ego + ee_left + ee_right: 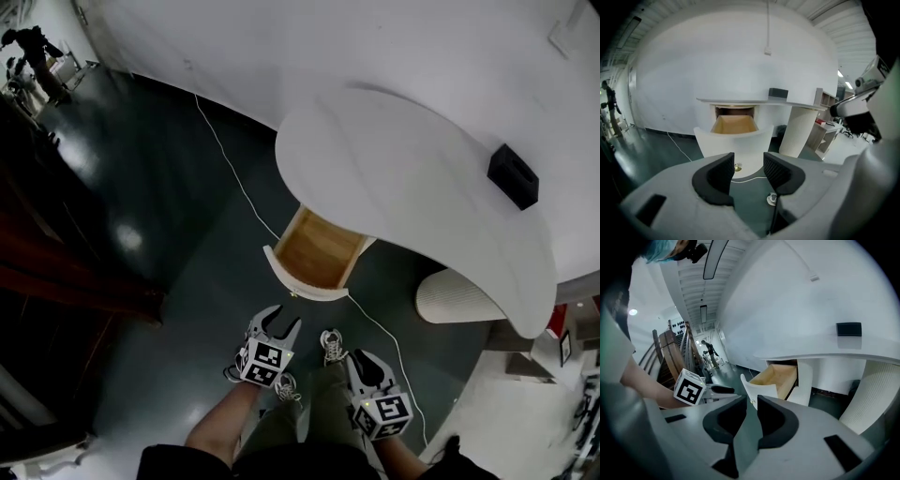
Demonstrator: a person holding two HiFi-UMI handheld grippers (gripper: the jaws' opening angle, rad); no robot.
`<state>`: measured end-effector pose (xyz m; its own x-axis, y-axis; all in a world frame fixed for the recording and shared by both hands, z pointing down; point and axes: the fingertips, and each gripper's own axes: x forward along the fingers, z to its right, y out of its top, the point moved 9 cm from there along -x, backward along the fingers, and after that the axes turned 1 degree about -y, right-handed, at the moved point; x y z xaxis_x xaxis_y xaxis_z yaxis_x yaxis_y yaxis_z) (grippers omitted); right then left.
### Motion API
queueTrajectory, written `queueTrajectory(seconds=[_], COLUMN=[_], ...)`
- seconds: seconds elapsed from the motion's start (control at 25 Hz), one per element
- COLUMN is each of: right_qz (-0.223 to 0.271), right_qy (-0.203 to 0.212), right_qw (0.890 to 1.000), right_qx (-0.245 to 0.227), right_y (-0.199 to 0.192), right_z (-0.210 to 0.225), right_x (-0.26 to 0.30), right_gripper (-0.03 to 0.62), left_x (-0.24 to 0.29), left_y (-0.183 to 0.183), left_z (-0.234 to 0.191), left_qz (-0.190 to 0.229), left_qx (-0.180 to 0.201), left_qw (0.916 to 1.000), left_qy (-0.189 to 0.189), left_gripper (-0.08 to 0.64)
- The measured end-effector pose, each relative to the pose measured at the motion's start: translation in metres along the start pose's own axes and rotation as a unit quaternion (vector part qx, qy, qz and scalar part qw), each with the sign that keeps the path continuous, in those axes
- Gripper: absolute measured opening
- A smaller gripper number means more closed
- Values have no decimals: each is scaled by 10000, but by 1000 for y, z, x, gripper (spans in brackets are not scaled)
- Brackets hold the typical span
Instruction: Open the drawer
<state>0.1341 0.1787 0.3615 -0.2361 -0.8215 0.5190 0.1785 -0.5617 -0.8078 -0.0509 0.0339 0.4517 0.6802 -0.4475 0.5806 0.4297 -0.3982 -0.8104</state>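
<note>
left tool (747, 161) gapes before the open drawer (733, 139), wood-lined inside.

No word, number or brand name can be read anywhere in these views. The only printed marks are black-and-white square patterns. One is on the cube (263, 363) on the left gripper (281, 321), another on the cube (386, 412) on the right gripper (364, 359). They are coded squares, with no letters or digits.
</note>
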Motion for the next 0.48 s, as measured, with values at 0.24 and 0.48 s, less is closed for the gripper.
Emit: queueTrajectory(seconds=[0.24,0.48], right_qz=[290,495], right_qy=[56,218], right_qw=[9995,9978], right_qx=[-131,-389], right_y=[30,60], right_z=[-3,-13], right_x=[-2,5], right_gripper=[66,57], left_x=[-44,-75], left_y=[53,80], left_z=[10,13], left_qz=[521,774], left_qx=[165,300], left_qw=[9985,9964], left_qy=[17,149], left_gripper=[189,139])
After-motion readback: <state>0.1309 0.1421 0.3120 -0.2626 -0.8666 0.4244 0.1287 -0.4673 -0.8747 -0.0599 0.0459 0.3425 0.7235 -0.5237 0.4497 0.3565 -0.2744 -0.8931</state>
